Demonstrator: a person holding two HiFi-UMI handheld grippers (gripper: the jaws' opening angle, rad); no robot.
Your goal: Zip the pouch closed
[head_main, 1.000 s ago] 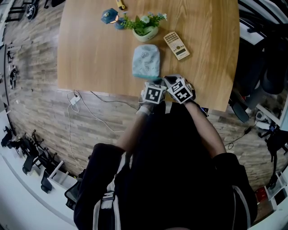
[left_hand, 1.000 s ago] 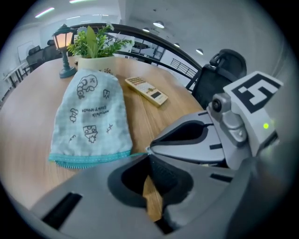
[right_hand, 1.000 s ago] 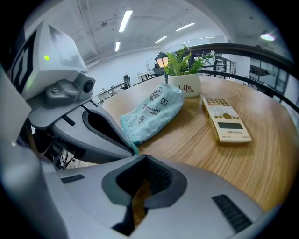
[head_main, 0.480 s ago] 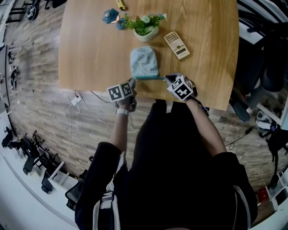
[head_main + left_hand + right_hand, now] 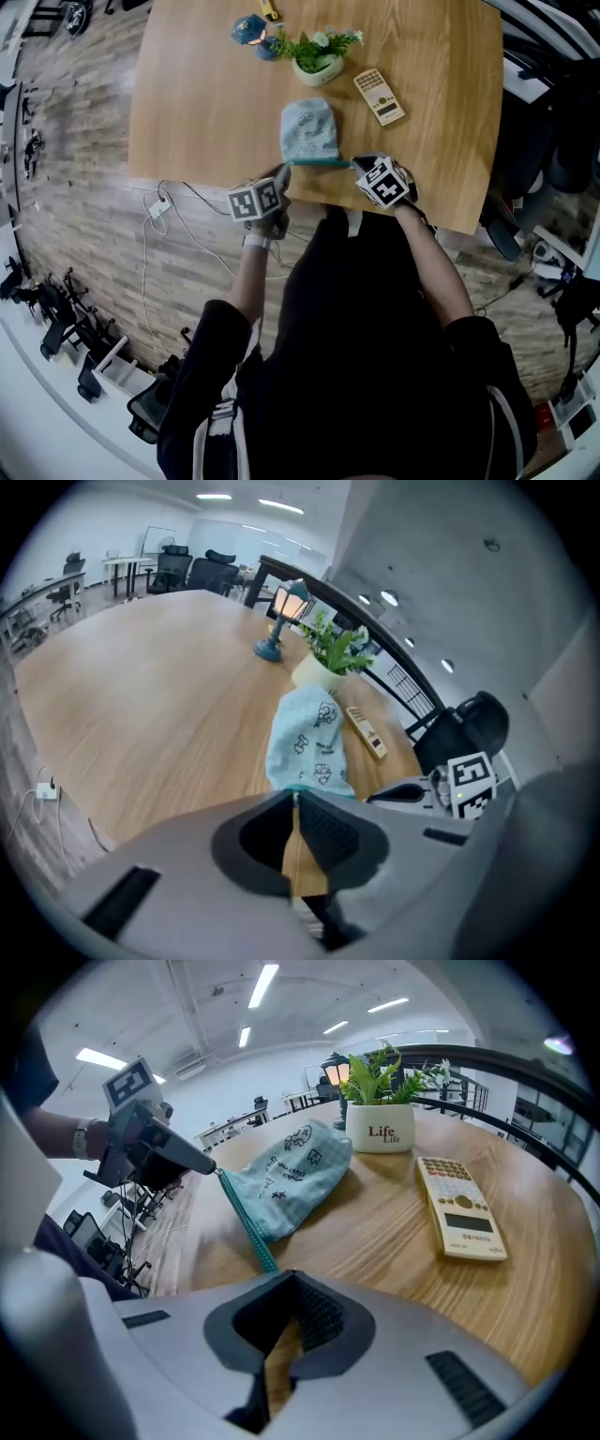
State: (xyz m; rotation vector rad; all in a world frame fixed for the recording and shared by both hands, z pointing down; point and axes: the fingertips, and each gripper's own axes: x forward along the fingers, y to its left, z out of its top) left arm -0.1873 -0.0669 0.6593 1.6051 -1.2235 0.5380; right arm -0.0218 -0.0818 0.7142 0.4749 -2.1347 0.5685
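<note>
A light blue pouch (image 5: 309,131) with small cartoon prints lies flat near the front edge of the wooden table (image 5: 197,103). Its teal zip (image 5: 319,162) runs along the near side, pulled straight between my two grippers. My left gripper (image 5: 284,170) pinches the zip's left end (image 5: 221,1174), and its jaws are opening. My right gripper (image 5: 354,165) is shut on the zip's right end (image 5: 267,1260). In the left gripper view the pouch (image 5: 305,738) lies just beyond the jaw tips, and the right gripper (image 5: 394,792) shows to its right.
Behind the pouch stand a white pot with a green plant (image 5: 317,58), a cream calculator (image 5: 380,96) and a small blue lamp (image 5: 251,30). The table's front edge lies right under both grippers. Cables and a plug (image 5: 159,202) lie on the floor at the left.
My left gripper slid left along the zip, away from the right gripper, to the pouch's left corner. The right gripper stayed put. The zip now shows as one straight teal line.
</note>
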